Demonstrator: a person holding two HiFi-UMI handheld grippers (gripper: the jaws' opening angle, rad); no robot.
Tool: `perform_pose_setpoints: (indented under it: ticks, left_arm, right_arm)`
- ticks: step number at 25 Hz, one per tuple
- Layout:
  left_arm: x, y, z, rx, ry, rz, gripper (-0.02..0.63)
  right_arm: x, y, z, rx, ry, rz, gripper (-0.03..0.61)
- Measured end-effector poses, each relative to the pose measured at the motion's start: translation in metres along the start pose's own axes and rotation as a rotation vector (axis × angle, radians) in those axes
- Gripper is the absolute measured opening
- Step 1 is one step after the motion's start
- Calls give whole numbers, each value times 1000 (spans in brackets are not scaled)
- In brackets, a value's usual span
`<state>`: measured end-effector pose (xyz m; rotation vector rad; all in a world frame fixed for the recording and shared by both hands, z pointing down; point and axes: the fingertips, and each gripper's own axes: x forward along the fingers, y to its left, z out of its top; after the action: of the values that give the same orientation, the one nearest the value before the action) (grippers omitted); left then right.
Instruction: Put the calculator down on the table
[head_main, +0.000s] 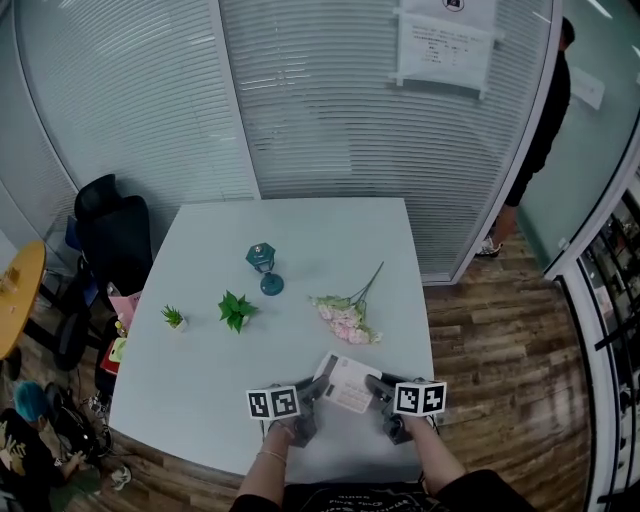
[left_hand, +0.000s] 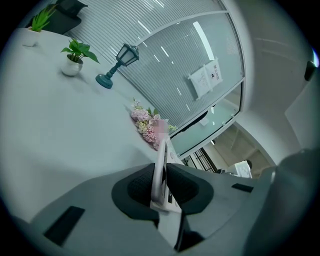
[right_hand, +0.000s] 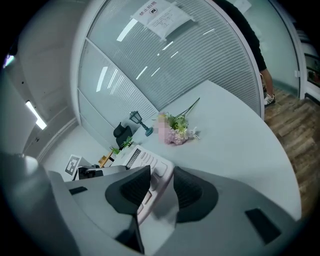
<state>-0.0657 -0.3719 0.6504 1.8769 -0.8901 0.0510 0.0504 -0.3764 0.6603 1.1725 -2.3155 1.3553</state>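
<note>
Calculator (head_main: 347, 383) held level between both; left gripper (head_main: 316, 388), right gripper (head_main: 380, 388) each clamp one end; table (head_main: 300, 250) below.

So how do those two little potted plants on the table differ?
The larger plant has broad, dark green leaves that spread wide; the smaller plant is a thin, paler tuft. The larger plant stands nearer the lantern; the smaller plant sits nearer the left edge of the table. Both stand upright in small white pots.
</note>
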Motion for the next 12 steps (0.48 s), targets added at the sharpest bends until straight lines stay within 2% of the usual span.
perform_pose_setpoints:
  ticks: [7, 12]
  left_arm:
    - [20, 16, 15, 19, 31, 47, 84]
    - [26, 24, 16, -1, 34, 76, 86]
  right_arm:
    - [20, -15, 10, 35, 22, -22, 155]
    - [27, -21, 10, 31, 43, -37, 156]
